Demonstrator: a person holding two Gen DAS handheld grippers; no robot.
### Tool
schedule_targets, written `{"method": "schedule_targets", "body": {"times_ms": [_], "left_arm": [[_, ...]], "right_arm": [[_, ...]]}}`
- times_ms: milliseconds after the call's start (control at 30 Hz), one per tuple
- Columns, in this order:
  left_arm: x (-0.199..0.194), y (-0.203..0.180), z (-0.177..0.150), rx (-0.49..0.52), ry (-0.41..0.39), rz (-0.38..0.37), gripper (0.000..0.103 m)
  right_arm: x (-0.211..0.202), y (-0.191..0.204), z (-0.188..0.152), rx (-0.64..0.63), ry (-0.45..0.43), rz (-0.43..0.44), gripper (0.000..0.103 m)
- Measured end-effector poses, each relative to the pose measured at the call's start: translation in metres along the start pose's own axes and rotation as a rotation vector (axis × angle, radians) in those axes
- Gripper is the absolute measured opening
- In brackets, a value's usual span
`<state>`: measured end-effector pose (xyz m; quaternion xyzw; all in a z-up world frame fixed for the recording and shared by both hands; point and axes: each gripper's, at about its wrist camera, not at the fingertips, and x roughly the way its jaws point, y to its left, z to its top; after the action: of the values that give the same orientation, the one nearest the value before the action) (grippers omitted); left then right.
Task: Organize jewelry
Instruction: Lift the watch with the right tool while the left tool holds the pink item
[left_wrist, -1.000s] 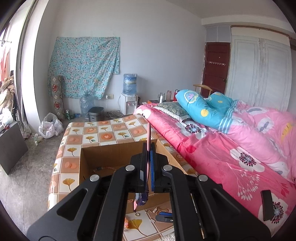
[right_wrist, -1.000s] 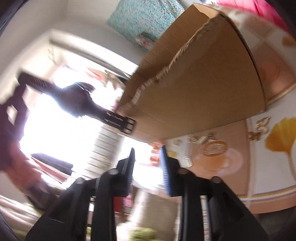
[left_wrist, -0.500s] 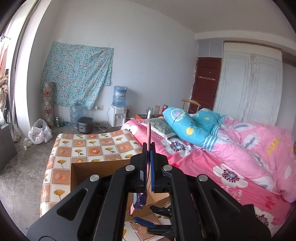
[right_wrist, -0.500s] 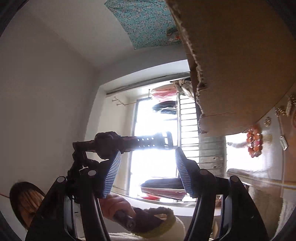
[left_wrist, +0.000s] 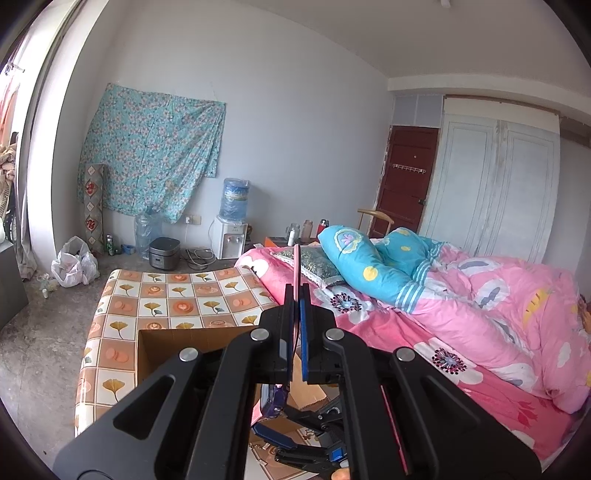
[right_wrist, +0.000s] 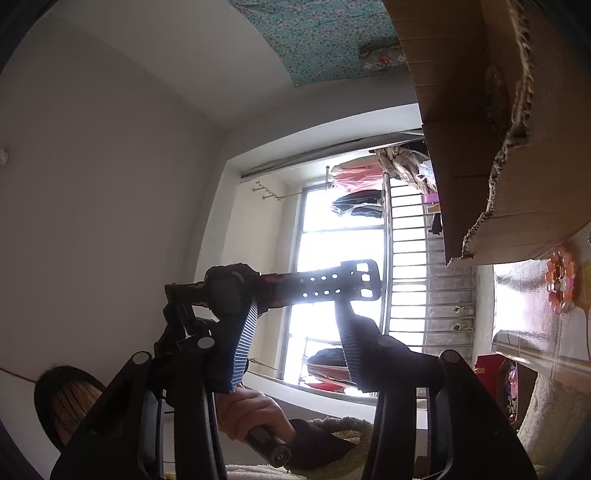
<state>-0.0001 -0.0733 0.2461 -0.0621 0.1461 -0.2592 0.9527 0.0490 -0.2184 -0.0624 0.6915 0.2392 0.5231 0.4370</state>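
Left gripper (left_wrist: 296, 295): black body, one blue pad, a thin pink watch strap (left_wrist: 296, 269) edge-on between the pads. Ahead and left of it, a tablecloth (left_wrist: 177, 302) in orange, cream and white squares with ginkgo-leaf prints, and a brown cardboard box (left_wrist: 192, 338). Right of it, pink floral bedding (left_wrist: 480, 314). Right gripper (right_wrist: 295, 332): black, with blue-and-white ribbed pads. To its right, an orange-and-pink bead bracelet (right_wrist: 561, 280).

One watch (left_wrist: 296, 269), one cardboard box (left_wrist: 177, 341), two pillows (left_wrist: 354, 258).
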Motion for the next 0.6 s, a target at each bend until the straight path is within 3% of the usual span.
{"method": "schedule_targets", "body": {"times_ms": [200, 400, 467, 600], "left_arm": [[-0.007, -0.005, 0.008, 0.019, -0.03, 0.003, 0.002], [-0.01, -0.005, 0.009, 0.022, -0.039, 0.014, 0.002], [-0.011, -0.004, 0.008, 0.02, -0.037, 0.02, 0.002], [-0.011, -0.001, 0.007, 0.018, -0.046, 0.036, 0.002]], "right_arm": [[0.008, -0.024, -0.001, 0.077, -0.012, 0.022, 0.058], [0.028, -0.016, 0.001, 0.057, 0.009, 0.07, 0.059], [0.031, -0.009, 0.0, 0.036, 0.024, 0.081, 0.052], [0.029, -0.001, -0.004, -0.006, 0.021, 0.056, 0.022]]}}
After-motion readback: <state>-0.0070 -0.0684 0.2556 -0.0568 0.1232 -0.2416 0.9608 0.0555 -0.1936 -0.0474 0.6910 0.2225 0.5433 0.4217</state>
